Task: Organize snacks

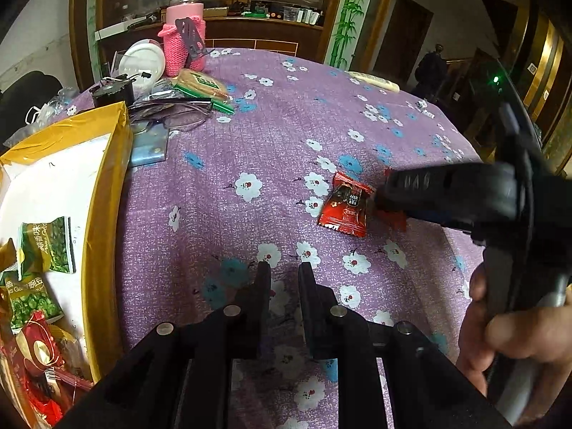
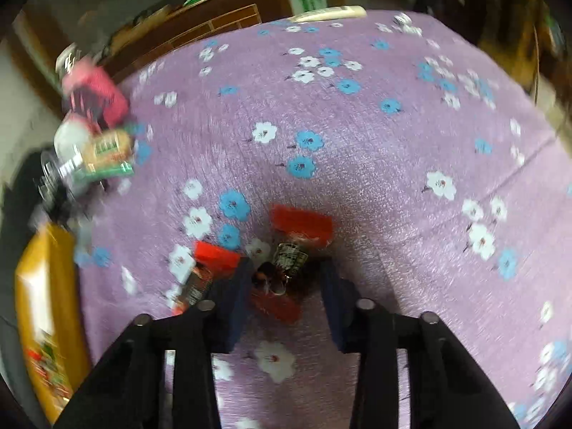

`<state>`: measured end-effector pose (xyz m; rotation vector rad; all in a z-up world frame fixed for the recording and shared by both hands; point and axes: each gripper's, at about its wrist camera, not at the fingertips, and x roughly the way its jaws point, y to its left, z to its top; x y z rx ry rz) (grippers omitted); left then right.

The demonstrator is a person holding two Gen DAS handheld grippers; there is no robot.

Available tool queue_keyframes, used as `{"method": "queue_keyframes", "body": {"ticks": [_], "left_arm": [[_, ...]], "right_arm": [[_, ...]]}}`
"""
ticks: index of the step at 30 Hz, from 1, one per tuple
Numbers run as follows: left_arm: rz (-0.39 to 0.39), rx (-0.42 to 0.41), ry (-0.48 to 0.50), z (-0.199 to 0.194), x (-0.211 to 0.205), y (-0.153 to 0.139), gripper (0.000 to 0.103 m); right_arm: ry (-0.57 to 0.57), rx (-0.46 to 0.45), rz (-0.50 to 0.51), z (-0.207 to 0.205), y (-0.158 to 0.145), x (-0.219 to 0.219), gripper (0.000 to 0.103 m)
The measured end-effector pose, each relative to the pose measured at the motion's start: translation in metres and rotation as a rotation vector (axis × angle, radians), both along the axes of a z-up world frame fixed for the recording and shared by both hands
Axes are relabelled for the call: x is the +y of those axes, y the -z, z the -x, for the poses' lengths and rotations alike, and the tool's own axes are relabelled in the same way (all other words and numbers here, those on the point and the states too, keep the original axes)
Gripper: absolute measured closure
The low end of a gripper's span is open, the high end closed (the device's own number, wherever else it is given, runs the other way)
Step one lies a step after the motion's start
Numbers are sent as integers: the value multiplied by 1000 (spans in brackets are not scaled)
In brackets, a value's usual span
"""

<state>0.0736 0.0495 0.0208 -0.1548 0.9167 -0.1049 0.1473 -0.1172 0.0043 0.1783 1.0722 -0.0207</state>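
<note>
On the purple flowered tablecloth [image 1: 250,136] lie two red snack packets. My right gripper [image 2: 287,271] points down at one red packet [image 2: 300,225], which sits crumpled between its fingers, and the pads press on its sides. From the left wrist view, the right gripper [image 1: 380,196] covers most of that packet [image 1: 397,220]. The other red packet [image 1: 345,207] lies flat just left of it, also in the blurred right wrist view [image 2: 214,257]. My left gripper [image 1: 284,271] hovers over bare cloth, shut, with nothing in it. A yellow-rimmed box [image 1: 107,178] at the left holds green pea packets [image 1: 46,246] and red snacks [image 1: 35,354].
At the far left stand a bottle in a pink knitted sleeve [image 1: 186,35], a white lid [image 1: 143,60], a biscuit pack [image 1: 200,84], glasses [image 1: 171,111] and a blue card [image 1: 148,146]. A white remote-like bar [image 1: 375,80] lies at the far edge. A hand [image 1: 518,336] grips the right tool.
</note>
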Motion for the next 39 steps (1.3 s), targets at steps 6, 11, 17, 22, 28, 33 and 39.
{"method": "queue_keyframes", "body": {"ticks": [6,11,17,22,28,33,39], "left_arm": [[-6,5,18,0,-4,2,88],[25,11,52,0,-9,3,72],[-57,4,47,-13,-24,-12,49],[-122,29,74,-62,-52,-19,44],[-176,110,72,-97,-67,7,48],[-170,80,61,-97,-65,8,69],[-152,74,57,-69,-55,3,74]], "right_arm": [[-10,-15,-29,22,0,-44,82],[-57,-136,-125,45,6,-66,83],[-79,-114,-196,36,5,-75,83],[-54,-95,-278,35,7,-85,83],[-52,-90,-283,37,7,-85,83],[-56,-93,-273,37,6,-84,83],[-93,-102,-272,41,4,-75,83]]}}
